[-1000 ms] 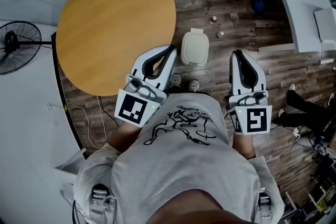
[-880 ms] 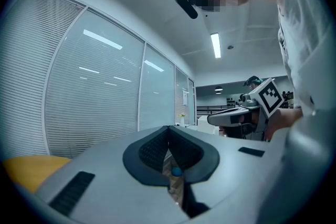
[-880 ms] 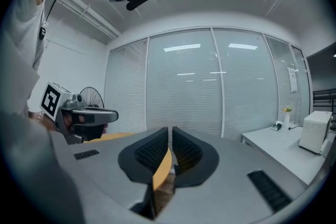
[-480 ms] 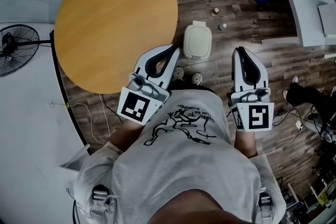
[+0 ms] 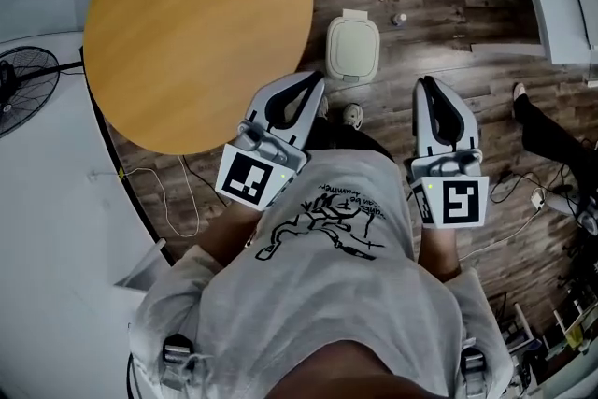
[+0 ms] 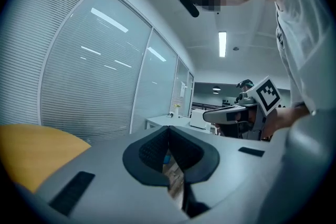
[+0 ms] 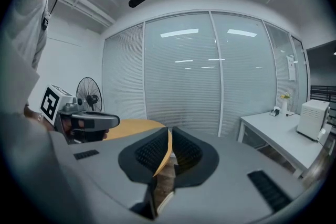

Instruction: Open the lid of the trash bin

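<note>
Bin: the trash bin (image 5: 352, 49) stands on the floor (image 5: 448, 33) ahead of us, lid down, just beside the round table (image 5: 196, 23).
Long axis: it runs straight away from us.
Left gripper (image 5: 316, 81): jaws together, empty; the bin lies ahead, slightly right. We judge this one nearer.
Right gripper (image 5: 425, 85): jaws together, empty; the bin lies ahead-left.

Legible text: none | T-shirt print (image 5: 322, 224): a line of lettering over a black drawing, too small and warped to read | left marker cube (image 5: 250, 179), right marker cube (image 5: 455, 204): black-and-white square patterns only, no letters or digits | gripper views: nothing readable
</note>
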{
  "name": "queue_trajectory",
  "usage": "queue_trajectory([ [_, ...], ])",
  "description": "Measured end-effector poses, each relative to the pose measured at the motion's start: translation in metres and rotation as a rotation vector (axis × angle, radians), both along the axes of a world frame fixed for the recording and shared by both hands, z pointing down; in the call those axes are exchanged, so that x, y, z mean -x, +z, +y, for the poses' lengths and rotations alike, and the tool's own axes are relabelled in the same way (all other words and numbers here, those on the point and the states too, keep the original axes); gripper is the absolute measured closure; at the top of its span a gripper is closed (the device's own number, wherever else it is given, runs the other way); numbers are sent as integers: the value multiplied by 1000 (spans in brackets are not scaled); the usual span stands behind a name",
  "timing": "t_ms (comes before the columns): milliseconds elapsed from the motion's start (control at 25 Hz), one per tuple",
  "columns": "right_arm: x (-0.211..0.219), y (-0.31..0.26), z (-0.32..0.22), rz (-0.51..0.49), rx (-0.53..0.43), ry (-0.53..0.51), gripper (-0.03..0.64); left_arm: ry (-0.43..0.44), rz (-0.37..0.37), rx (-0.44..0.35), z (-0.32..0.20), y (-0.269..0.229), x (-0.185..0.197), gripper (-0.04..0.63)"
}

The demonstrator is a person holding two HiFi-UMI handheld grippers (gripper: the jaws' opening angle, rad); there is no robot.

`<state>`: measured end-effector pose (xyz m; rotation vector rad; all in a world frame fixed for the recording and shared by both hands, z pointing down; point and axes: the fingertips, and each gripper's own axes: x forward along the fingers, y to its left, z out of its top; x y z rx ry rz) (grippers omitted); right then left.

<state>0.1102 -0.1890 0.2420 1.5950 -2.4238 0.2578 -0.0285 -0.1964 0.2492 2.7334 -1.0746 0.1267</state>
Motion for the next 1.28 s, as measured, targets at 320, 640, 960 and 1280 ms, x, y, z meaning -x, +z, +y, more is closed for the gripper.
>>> queue_trajectory([
  [320, 1, 47, 5, -3, 77, 4, 586, 33, -11, 72, 9, 44, -13, 577],
  [640, 2, 96, 6, 18, 144, -9, 586, 41, -42, 108, 6, 94, -20, 577],
  [960, 6, 150, 11, 58, 187, -28, 584, 65, -99, 122, 10, 147, -28, 577],
  [1280, 7, 217, 16, 74, 270, -8, 578, 81, -117, 188, 14, 212, -35, 577],
])
